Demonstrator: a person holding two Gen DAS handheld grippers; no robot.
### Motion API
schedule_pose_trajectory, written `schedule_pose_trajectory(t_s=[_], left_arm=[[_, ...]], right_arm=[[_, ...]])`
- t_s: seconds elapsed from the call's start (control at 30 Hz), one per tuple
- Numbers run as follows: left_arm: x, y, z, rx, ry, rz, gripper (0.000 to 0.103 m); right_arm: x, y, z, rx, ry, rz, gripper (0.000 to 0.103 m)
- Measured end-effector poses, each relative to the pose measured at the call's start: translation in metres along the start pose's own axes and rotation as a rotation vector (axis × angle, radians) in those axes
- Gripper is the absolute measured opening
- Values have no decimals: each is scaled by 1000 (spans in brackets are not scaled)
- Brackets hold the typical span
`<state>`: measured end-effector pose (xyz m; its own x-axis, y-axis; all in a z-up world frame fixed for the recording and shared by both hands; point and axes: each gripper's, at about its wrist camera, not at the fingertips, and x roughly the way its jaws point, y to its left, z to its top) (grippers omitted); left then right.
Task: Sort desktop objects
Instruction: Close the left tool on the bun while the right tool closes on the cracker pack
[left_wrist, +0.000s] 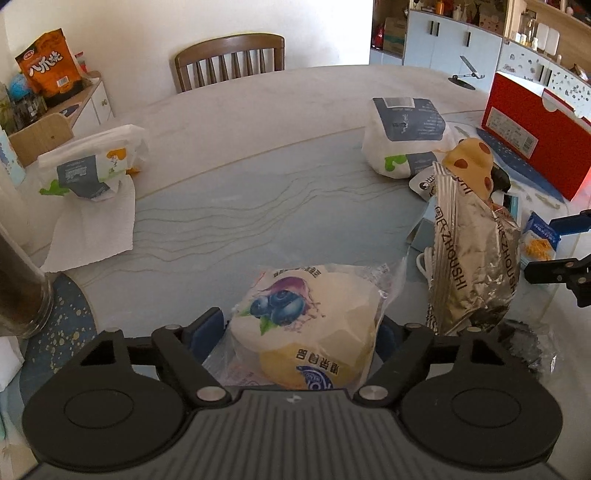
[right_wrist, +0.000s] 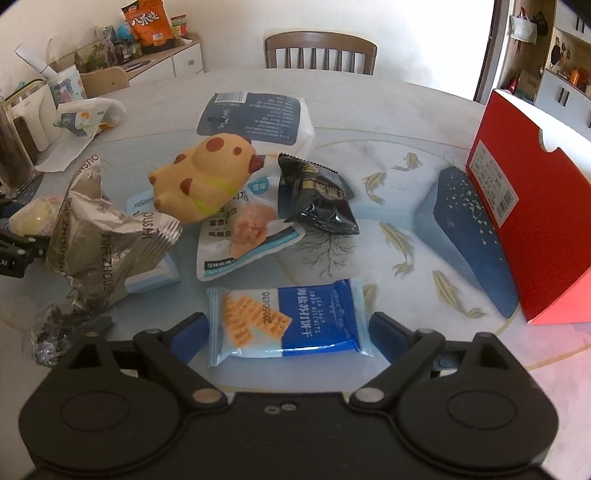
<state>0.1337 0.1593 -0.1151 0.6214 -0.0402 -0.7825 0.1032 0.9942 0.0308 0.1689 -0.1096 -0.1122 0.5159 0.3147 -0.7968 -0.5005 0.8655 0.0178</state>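
Observation:
A wrapped blueberry cake (left_wrist: 306, 325) lies on the table between the blue pads of my left gripper (left_wrist: 299, 332). Both pads rest against its clear wrapper, so the gripper is shut on it. In the right wrist view the same cake (right_wrist: 33, 218) shows at the far left edge. A blue-and-white soda biscuit pack (right_wrist: 288, 321) lies flat between the fingertips of my right gripper (right_wrist: 290, 332). That gripper is open, with a pad just outside each end of the pack. Behind lie a silver foil bag (right_wrist: 110, 236), a yellow spotted soft toy (right_wrist: 207, 181), a black snack pack (right_wrist: 317, 199) and a white pouch (right_wrist: 243, 236).
A red box (right_wrist: 535, 221) stands at the right, with a dark blue speckled pad (right_wrist: 465, 229) leaning against it. Tissue packs lie at the back (right_wrist: 255, 118) and left (left_wrist: 88, 166). A glass jar (left_wrist: 22, 295) stands at the near left. A crumpled clear wrapper (right_wrist: 62, 328) lies near the foil bag.

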Motion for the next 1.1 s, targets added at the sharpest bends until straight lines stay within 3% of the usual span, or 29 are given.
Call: schedule_pose_trajectory(t_s=[0.17, 0.43, 0.9, 0.97, 1.1], left_arm=[[0, 0, 0, -12, 4, -9, 79], [-4, -4, -1, 2, -6, 4, 68], [-21, -12, -1, -2, -20, -13, 61], [-23, -13, -2, 0, -20, -23, 52], [-27, -15, -4, 0, -21, -27, 51]], right_arm=[[-1, 0, 1, -11, 6, 8, 91], [-5, 4, 2, -21, 8, 20, 75], [-23, 5, -2, 16, -6, 1, 73], [-27, 4, -3, 20, -11, -4, 73], [-36, 4, -5, 36, -23, -7, 73]])
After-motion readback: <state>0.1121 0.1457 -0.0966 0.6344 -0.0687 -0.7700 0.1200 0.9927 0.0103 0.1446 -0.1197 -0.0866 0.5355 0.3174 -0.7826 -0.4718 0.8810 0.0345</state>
